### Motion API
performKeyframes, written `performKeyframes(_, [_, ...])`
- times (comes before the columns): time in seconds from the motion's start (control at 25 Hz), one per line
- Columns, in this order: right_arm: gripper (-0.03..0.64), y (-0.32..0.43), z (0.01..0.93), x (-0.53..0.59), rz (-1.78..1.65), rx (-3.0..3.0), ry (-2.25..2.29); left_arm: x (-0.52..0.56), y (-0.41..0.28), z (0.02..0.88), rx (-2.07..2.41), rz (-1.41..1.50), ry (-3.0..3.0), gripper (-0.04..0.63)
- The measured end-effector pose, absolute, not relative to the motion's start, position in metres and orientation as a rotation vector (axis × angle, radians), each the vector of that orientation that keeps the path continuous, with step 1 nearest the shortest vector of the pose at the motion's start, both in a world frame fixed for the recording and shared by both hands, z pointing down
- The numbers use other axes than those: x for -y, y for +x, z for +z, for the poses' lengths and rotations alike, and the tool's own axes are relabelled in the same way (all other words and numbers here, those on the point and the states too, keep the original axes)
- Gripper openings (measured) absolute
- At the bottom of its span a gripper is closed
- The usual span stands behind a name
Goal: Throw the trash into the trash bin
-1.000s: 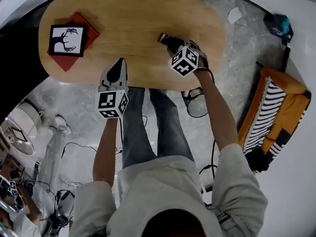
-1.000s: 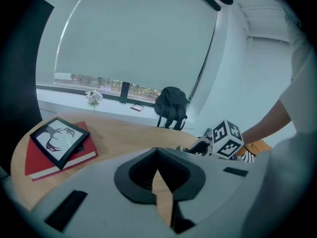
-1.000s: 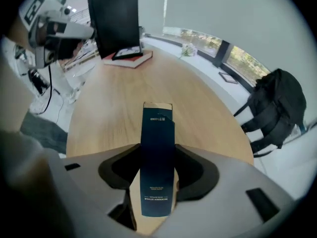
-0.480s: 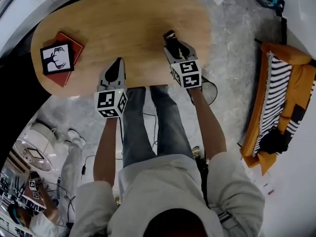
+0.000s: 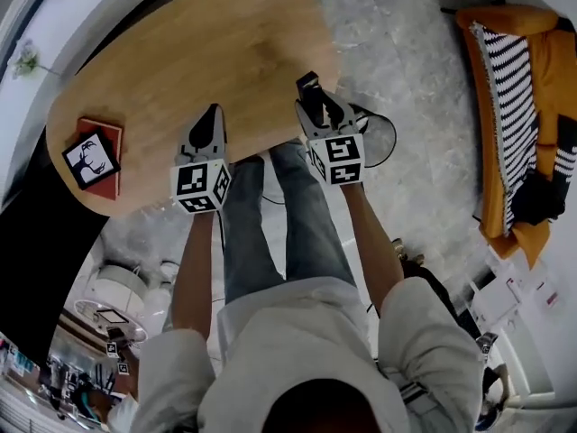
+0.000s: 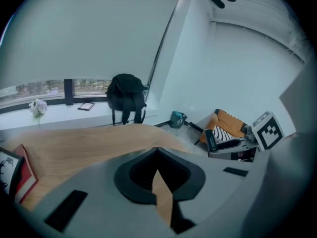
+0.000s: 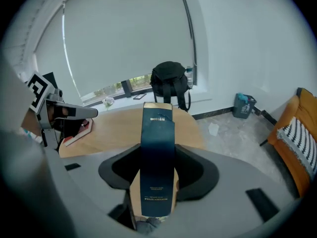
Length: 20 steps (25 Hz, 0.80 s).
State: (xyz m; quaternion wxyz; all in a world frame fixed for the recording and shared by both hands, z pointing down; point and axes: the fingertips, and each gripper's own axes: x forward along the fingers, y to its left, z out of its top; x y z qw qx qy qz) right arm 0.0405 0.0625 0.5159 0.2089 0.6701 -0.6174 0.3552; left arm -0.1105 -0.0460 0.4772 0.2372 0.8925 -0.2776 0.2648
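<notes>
My right gripper [image 7: 157, 180] is shut on a tall dark blue carton [image 7: 157, 157], which stands up between its jaws with the gold-edged end away from me. In the head view that gripper [image 5: 313, 100] hangs over the right end of the wooden table [image 5: 207, 52], with the carton [image 5: 307, 82] sticking out ahead of it. A round black-rimmed bin [image 5: 393, 139] stands on the floor just right of it, partly hidden. My left gripper [image 5: 215, 115] is over the table's near edge. Its jaws [image 6: 157, 150] meet at the tips with nothing in them.
A red book with a framed deer picture [image 5: 90, 159] lies at the table's left end. An orange striped sofa [image 5: 523, 106] stands at the right. A black backpack [image 7: 170, 81] sits on the window ledge. A teal container [image 7: 244, 104] and a white scrap [image 7: 213, 129] are on the floor.
The right gripper has rolled upright with the carton and moved from over the table to its right end. The left gripper has shifted too, and the head view has swung, sliding the table leftwards.
</notes>
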Motion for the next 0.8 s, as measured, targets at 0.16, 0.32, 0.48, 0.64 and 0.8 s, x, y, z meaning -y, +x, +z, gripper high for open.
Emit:
performKeyframes(0.16, [0.218,0.075,0.516,-0.107,1.043,1.61,1.99,0.026,-0.063,0.476,0.632,0.764,2.504,0.018])
performKeyframes(0.32, [0.218,0.105,0.526,-0.165,1.117,1.447,2.116,0.002,-0.014,0.477,0.46,0.801,2.57,0.018])
performKeyframes(0.48, [0.218,0.134,0.538,-0.225,1.18,1.286,2.22,-0.031,0.033,0.478,0.298,0.837,2.615,0.018])
performKeyframes(0.64, [0.218,0.155,0.553,-0.288,1.252,1.117,2.308,-0.071,0.073,0.481,0.132,0.879,2.643,0.018])
performKeyframes(0.8, [0.218,0.157,0.573,-0.343,1.348,0.944,2.387,-0.102,0.1,0.483,-0.033,0.922,2.67,0.018])
